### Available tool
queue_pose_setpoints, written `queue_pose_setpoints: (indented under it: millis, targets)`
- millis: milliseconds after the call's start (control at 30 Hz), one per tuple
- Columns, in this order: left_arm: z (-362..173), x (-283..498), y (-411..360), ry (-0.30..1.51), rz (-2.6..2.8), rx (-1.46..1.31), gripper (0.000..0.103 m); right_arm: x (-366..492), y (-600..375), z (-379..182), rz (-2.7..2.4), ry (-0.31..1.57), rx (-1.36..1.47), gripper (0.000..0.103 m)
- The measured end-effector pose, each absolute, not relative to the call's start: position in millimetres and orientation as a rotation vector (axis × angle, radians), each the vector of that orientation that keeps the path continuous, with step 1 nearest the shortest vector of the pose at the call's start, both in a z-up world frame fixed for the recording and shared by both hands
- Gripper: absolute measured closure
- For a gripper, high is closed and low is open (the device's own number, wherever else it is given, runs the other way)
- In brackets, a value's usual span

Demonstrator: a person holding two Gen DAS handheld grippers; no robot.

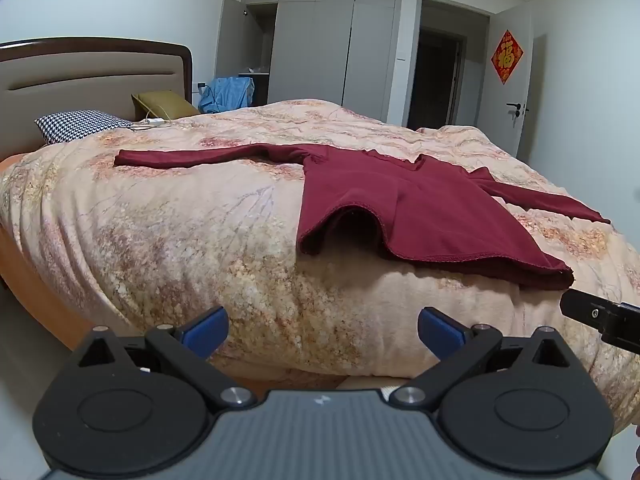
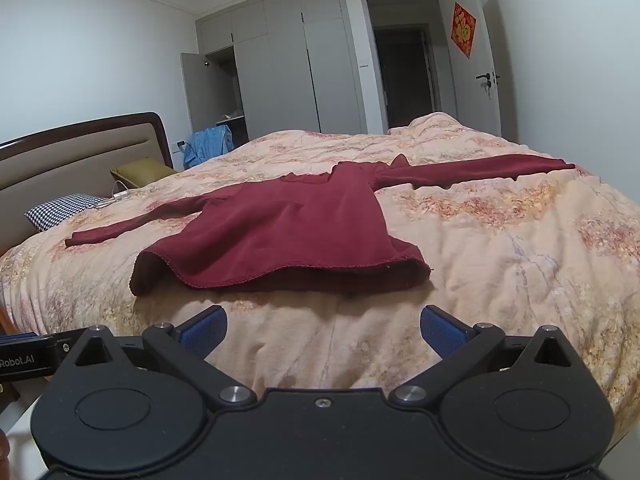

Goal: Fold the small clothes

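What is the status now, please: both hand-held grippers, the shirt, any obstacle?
Left hand-held gripper open, empty. Right hand-held gripper open, empty. Dark red shirt flat on the quilt, sleeves spread, unfolded. Nothing blocking the hem.

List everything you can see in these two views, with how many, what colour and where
Long-sleeved top: one, dark red, spread flat on the bed, sleeves out to both sides.
Quilt: one, peach floral, covering the bed.
Headboard: one, beige with dark wood rim, at the left.
Checked pillow: one, black and white, by the headboard.
Olive cushion: one, beside the headboard.
Blue cloth: one, behind the bed near the wardrobe.
Wardrobe: one, grey, back wall, one door ajar.
Red door decoration: one, on the white door at the right.
Left claw: open, empty, short of the bed edge.
Right claw: open, empty, short of the top's hem.
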State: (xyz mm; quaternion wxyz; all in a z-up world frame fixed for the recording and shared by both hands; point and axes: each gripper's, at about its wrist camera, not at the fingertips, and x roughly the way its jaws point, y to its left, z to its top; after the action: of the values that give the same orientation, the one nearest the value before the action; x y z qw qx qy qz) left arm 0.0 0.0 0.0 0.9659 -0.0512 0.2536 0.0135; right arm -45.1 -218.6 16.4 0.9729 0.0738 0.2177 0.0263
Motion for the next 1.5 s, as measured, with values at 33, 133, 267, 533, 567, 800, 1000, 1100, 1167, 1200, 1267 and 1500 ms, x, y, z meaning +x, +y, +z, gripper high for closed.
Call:
queue_pose_setpoints:
  millis: [33, 133, 267, 533, 567, 800, 1000, 1100, 1167, 1200, 1267, 1500]
  targets:
    - [-0.1, -0.1, -0.1, 0.511, 0.027, -0.101, 0.0, -44.9, -218.8, 16.3, 0.054, 0.444, 0.155, 0.0]
    - [0.2, 0.0, -0.1, 0.514, 0.028, -0.103, 0.0, -45.1, -218.9, 16.3, 0.054, 0.442, 0.155, 0.0]
    - [0.1, 0.0, 0.0, 0.514, 0.027, -0.105, 0.0, -45.0, -219.1, 16.4, 0.055, 0.443, 0.153, 0.0]
    - [0.1, 0.0, 0.0, 0.514, 0.027, -0.106, 0.0, -45.0, -219.5, 16.0, 0.053, 0.444, 0.157, 0.0]
    - [0.1, 0.0, 0.0, 0.514, 0.027, -0.106, 0.0, -45.2, -219.5, 16.0, 0.053, 0.444, 0.158, 0.0]
    - [0.1, 0.0, 0.0, 0.514, 0.027, -0.107, 0.0, -44.8, -219.7, 15.8, 0.054, 0.446, 0.158, 0.0]
    - [0.1, 0.0, 0.0, 0.514, 0.027, -0.108, 0.0, -44.6, -219.6, 15.9, 0.054, 0.447, 0.159, 0.0]
    - [0.1, -0.1, 0.0, 0.514, 0.026, -0.108, 0.0, -44.4, -219.5, 15.7, 0.054, 0.447, 0.159, 0.0]
    - [0.1, -0.1, 0.0, 0.514, 0.026, -0.108, 0.0, -44.3, -219.6, 15.7, 0.054, 0.447, 0.16, 0.0]
    - [0.1, -0.1, 0.0, 0.514, 0.026, -0.108, 0.0, -44.2, -219.6, 15.7, 0.054, 0.448, 0.16, 0.0]
    - [0.1, 0.0, 0.0, 0.514, 0.026, -0.108, 0.0, -44.1, -219.5, 15.6, 0.054, 0.448, 0.16, 0.0]
    - [0.1, 0.0, 0.1, 0.514, 0.026, -0.109, 0.0, -44.1, -219.4, 15.5, 0.053, 0.449, 0.161, 0.0]
